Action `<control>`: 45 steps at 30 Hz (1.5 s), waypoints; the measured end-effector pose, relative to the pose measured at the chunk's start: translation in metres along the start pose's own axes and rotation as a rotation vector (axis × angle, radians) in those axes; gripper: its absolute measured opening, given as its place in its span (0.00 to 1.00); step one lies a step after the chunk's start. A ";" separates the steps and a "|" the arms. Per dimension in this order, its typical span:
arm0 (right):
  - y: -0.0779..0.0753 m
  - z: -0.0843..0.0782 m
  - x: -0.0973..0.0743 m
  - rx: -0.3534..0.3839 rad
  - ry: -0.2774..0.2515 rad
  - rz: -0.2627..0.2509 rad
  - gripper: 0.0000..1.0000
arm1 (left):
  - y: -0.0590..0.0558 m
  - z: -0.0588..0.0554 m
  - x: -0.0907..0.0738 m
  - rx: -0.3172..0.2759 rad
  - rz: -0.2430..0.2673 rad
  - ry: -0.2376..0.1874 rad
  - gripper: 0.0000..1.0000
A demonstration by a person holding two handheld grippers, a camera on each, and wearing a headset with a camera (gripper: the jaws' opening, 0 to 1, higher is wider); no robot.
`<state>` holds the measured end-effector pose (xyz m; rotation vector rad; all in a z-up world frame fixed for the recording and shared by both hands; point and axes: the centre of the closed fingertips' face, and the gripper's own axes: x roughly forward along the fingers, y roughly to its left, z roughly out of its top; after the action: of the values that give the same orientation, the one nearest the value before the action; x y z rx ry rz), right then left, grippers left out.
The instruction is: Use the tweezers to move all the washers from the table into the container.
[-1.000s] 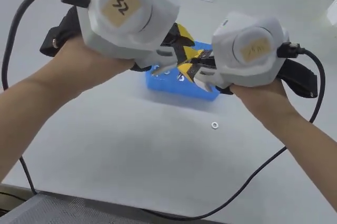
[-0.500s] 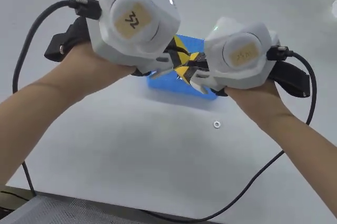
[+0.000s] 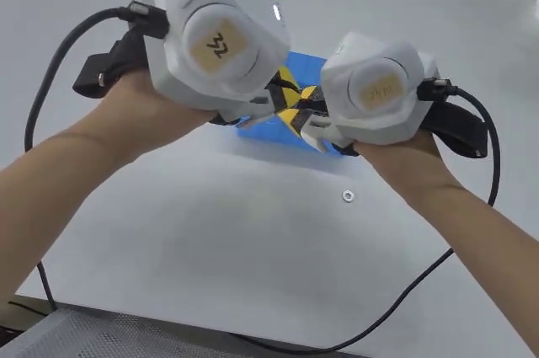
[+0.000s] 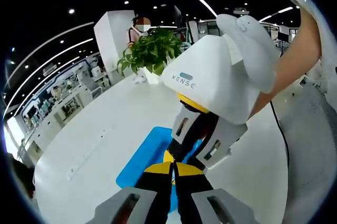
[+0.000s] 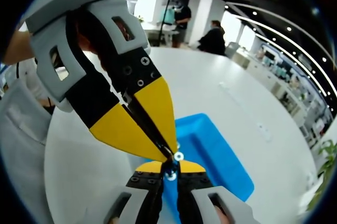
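Washer [image 5: 178,156] sits where the left gripper [image 4: 174,168] and right gripper [image 5: 169,169], jaws closed, meet over the container [image 5: 226,166]; a gentle release seems next.

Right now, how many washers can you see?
2: one washer on the table; a second washer at the tweezers tip over the blue container. More may be hidden inside it.
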<state>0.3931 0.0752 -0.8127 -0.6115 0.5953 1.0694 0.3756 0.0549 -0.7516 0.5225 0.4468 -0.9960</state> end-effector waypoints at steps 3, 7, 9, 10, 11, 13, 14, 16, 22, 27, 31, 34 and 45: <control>0.000 0.000 0.000 0.005 0.001 -0.003 0.06 | 0.000 0.001 0.000 -0.004 -0.001 0.000 0.00; 0.000 0.002 -0.007 0.006 -0.008 -0.016 0.06 | -0.002 0.005 -0.003 0.008 -0.003 -0.007 0.00; 0.001 0.005 -0.014 0.010 -0.025 -0.019 0.06 | -0.004 0.006 -0.005 0.021 -0.002 -0.003 0.00; 0.002 0.006 -0.017 0.011 -0.028 -0.021 0.06 | -0.005 0.007 -0.006 0.026 -0.002 -0.002 0.00; 0.002 0.007 -0.018 0.012 -0.032 -0.023 0.06 | -0.006 0.009 -0.008 0.030 -0.003 -0.003 0.00; 0.003 0.009 -0.024 0.006 -0.045 -0.037 0.06 | -0.008 0.015 -0.013 0.034 -0.003 -0.008 0.00; 0.003 0.010 -0.027 0.003 -0.051 -0.043 0.06 | -0.010 0.019 -0.016 0.041 -0.004 -0.011 0.00; 0.006 0.013 -0.039 -0.001 -0.063 -0.060 0.06 | -0.014 0.025 -0.020 0.054 -0.007 -0.013 0.00; 0.007 0.010 -0.064 0.030 -0.098 -0.099 0.07 | -0.028 0.045 -0.029 0.102 -0.026 -0.041 0.00; 0.009 0.000 -0.083 0.043 -0.095 -0.137 0.06 | -0.036 0.057 -0.033 0.132 -0.034 -0.062 0.00; 0.008 -0.006 -0.095 0.094 -0.108 -0.164 0.08 | -0.043 0.065 -0.034 0.142 -0.060 -0.068 0.00; 0.009 -0.005 -0.104 0.137 -0.133 -0.162 0.11 | -0.049 0.069 -0.032 0.160 -0.076 -0.066 0.00; 0.021 -0.016 -0.120 0.216 -0.154 -0.159 0.10 | -0.079 0.084 -0.020 0.193 -0.160 -0.090 0.00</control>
<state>0.3284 -0.0020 -0.7425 -0.3775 0.5103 0.8807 0.3069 -0.0171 -0.6899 0.6193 0.3175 -1.2191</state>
